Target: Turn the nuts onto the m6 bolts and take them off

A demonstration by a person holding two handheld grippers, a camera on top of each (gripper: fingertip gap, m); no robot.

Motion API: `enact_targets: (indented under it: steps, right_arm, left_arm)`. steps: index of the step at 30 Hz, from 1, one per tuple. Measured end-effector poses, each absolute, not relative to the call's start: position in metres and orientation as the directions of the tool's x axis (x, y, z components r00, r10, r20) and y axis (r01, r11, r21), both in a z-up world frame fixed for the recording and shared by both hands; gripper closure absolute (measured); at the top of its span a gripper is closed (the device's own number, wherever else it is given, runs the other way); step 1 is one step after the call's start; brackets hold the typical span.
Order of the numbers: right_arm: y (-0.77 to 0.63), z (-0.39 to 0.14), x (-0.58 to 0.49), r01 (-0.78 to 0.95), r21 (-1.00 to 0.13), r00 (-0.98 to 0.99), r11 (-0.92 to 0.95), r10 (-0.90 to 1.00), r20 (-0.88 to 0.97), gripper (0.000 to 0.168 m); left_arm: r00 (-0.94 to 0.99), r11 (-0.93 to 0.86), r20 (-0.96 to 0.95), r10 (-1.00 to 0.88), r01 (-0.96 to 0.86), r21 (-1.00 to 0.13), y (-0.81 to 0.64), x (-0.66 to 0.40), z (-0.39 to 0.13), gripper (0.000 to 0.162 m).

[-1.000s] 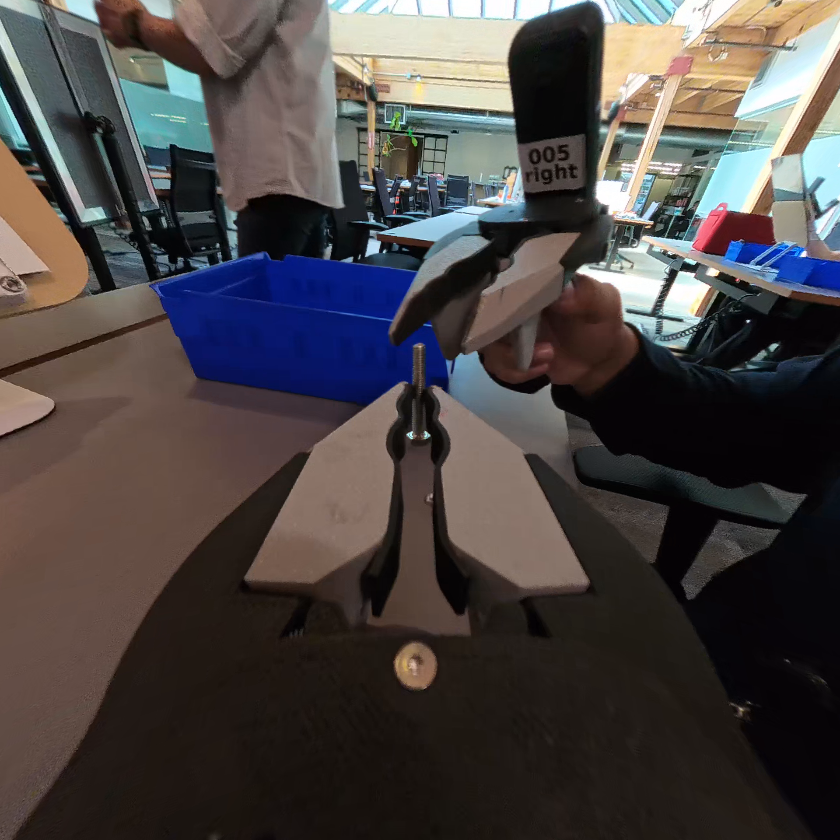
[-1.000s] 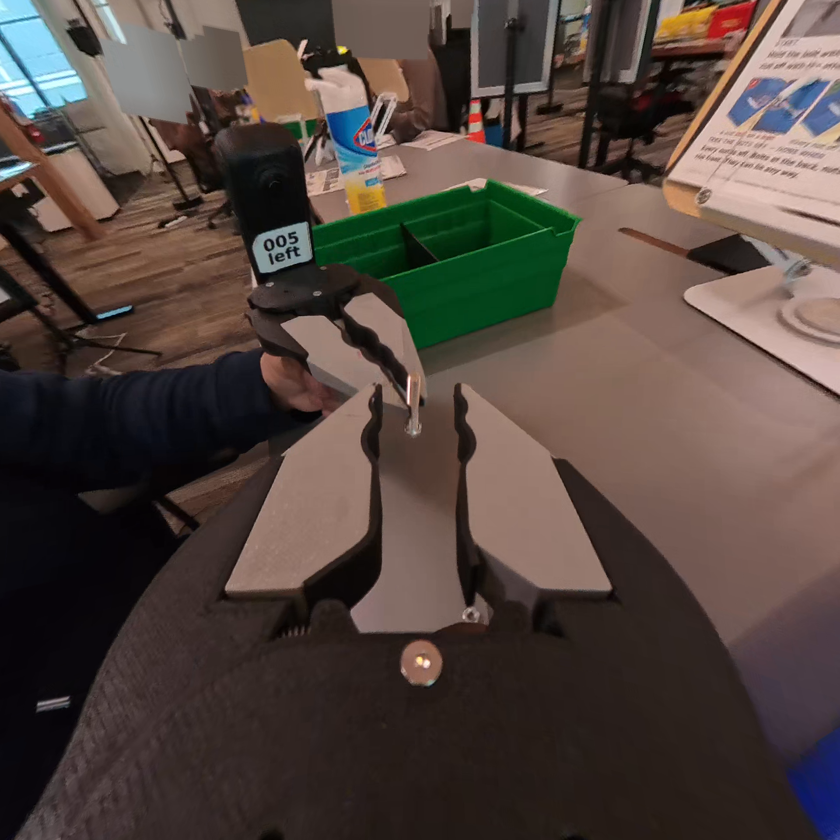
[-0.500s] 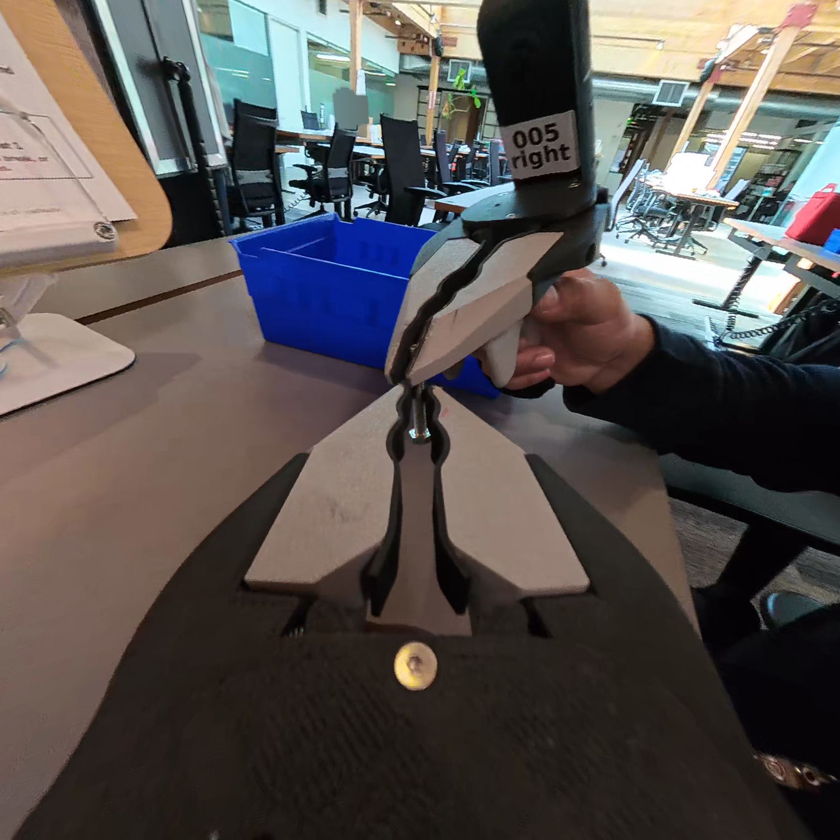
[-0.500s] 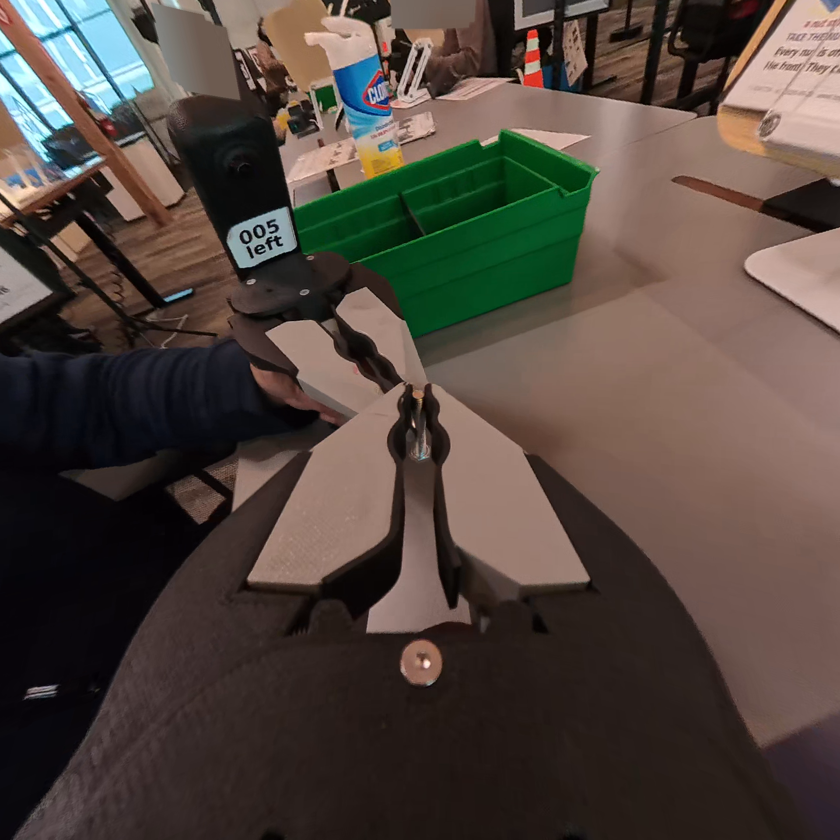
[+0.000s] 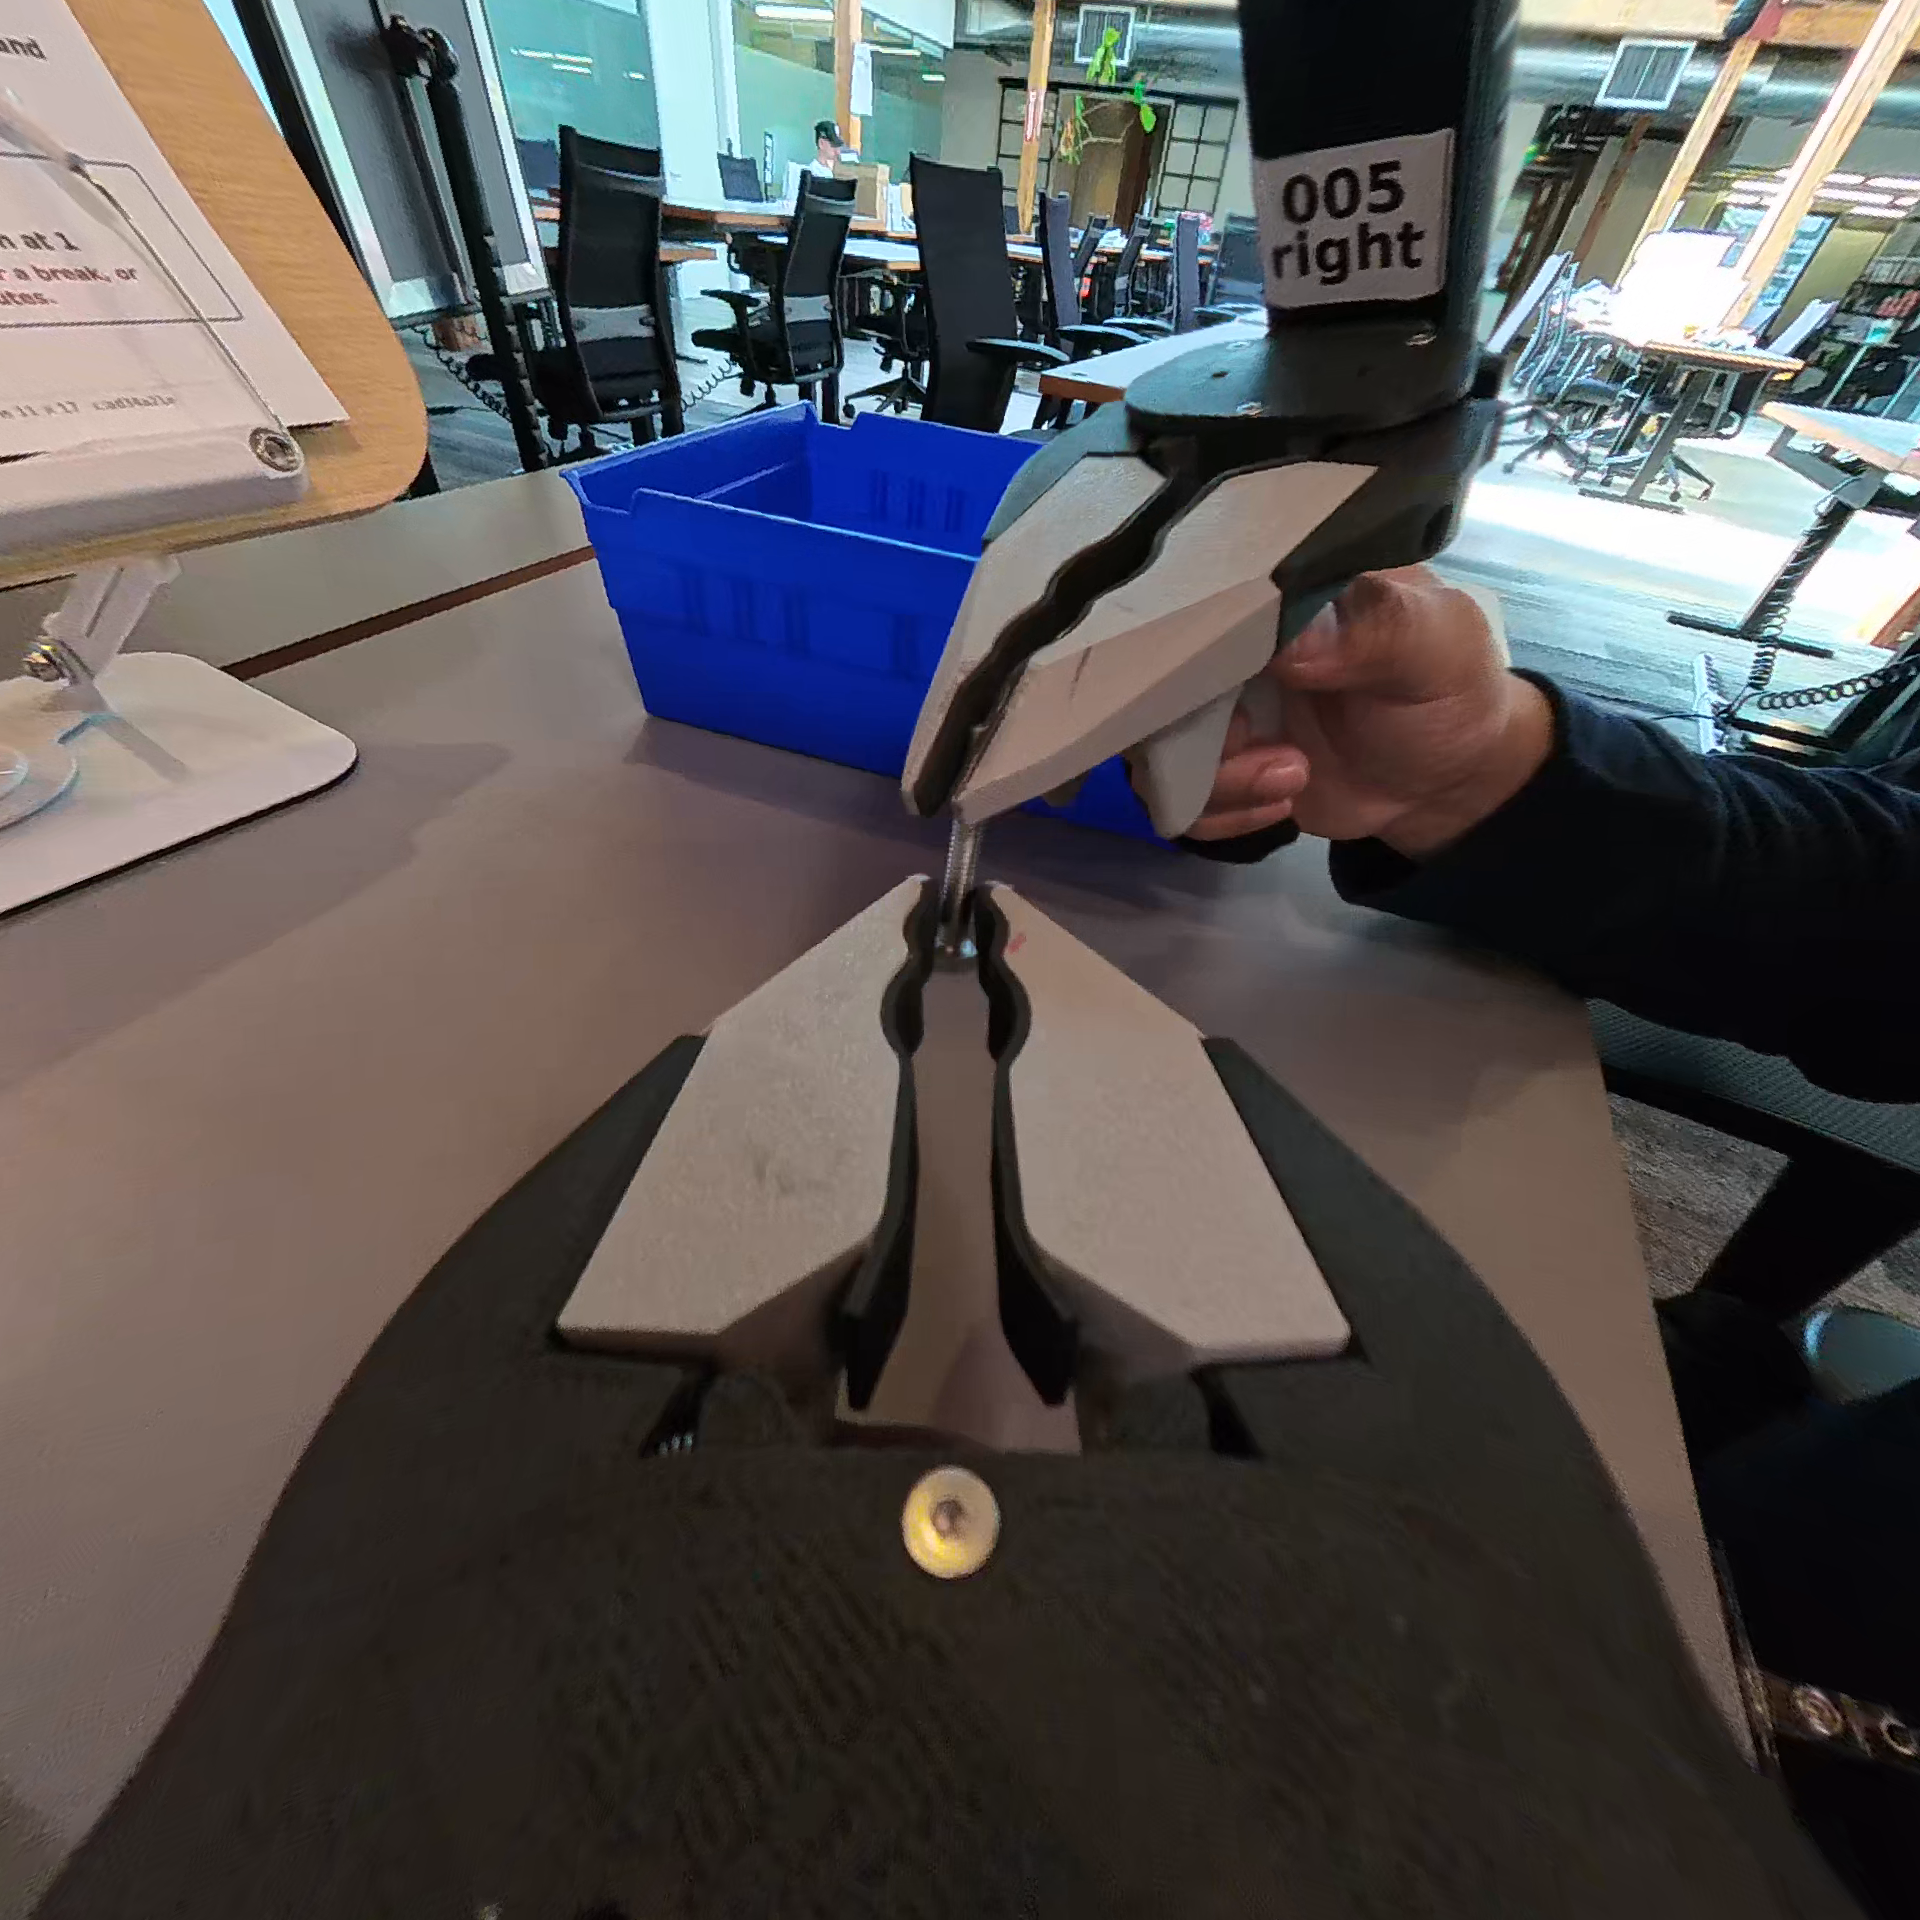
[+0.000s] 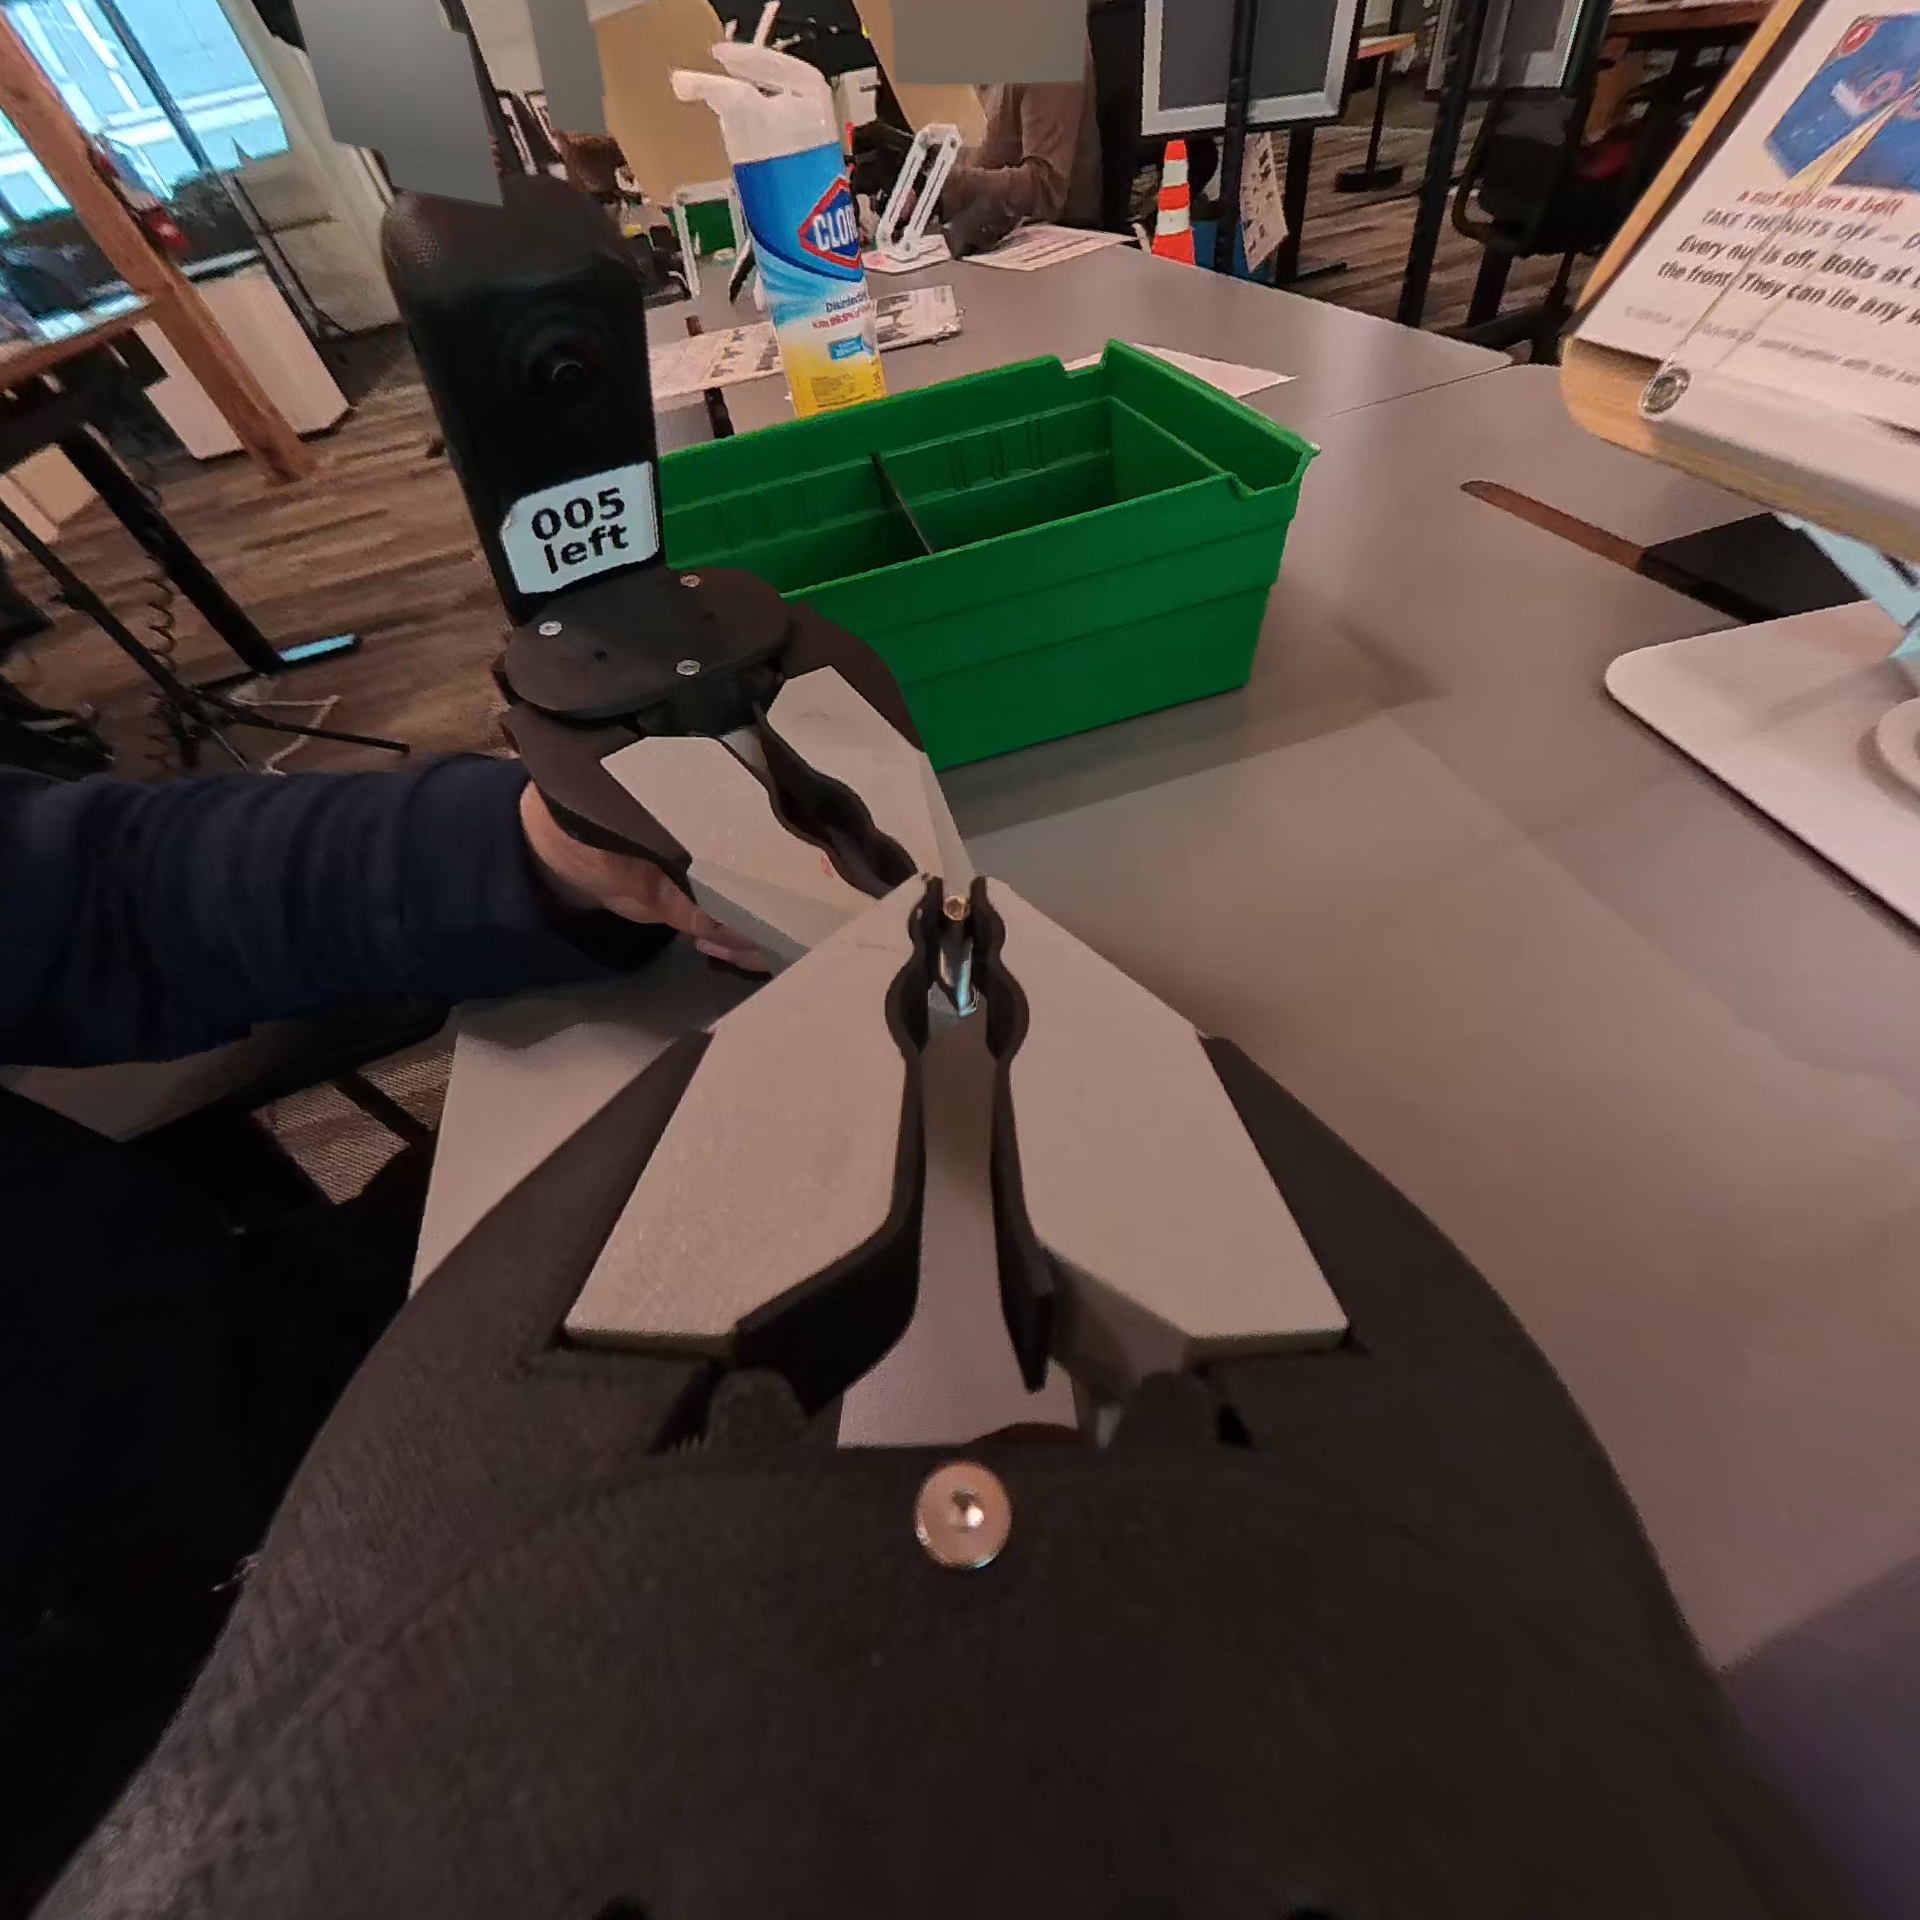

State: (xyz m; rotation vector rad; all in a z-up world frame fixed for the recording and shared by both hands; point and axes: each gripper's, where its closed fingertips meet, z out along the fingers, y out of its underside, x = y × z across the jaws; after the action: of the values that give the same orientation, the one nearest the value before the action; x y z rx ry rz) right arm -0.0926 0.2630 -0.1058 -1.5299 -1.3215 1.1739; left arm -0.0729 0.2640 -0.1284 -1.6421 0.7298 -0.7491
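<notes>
A silver M6 bolt (image 5: 961,871) stands upright between my two grippers, above the grey table (image 5: 312,987). My left gripper (image 5: 954,916) is shut on its lower end, where a wider hex part sits in the jaw notch; I cannot tell whether it is the head or a nut. My right gripper (image 5: 935,800) comes down from the upper right and is shut on the threaded upper end. In the right wrist view the bolt (image 6: 961,971) lies between my right gripper's (image 6: 954,920) shut jaws, and the left gripper (image 6: 928,878) meets it tip to tip.
A blue bin (image 5: 790,582) stands just behind the grippers in the left wrist view. A green divided bin (image 6: 1039,582) and a spray bottle (image 6: 810,239) stand beyond in the right wrist view. A sign on a white stand (image 5: 156,727) is at the table's far side. Less than 4 cm separates the two grippers' tips.
My right gripper was open and apart from the bolt. It came down over the threaded end and shut on it. The left gripper kept its hold, and both dropped lower toward the table.
</notes>
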Motion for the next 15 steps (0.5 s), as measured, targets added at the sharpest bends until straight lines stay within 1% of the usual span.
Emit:
enact_targets:
  steps: [3, 10, 15]
  right_arm:
    - [0.261, -0.106, -0.091, 0.271, -0.951, 0.028, -0.15, 0.989, -0.148, 0.166]
    - [0.258, -0.117, -0.099, 0.306, -0.943, 0.036, -0.13, 0.991, -0.125, 0.166]
    - [0.261, -0.118, -0.098, 0.297, -0.943, 0.041, -0.153, 0.988, -0.148, 0.166]
  left_arm:
    - [0.592, -0.185, 0.113, -0.798, -0.062, -0.981, 0.263, -0.072, -0.129, 0.158]
    - [0.582, -0.211, 0.101, -0.807, -0.124, -0.97, 0.262, -0.067, -0.142, 0.159]
    - [0.575, -0.225, 0.13, -0.807, -0.097, -0.969, 0.264, -0.066, -0.142, 0.159]
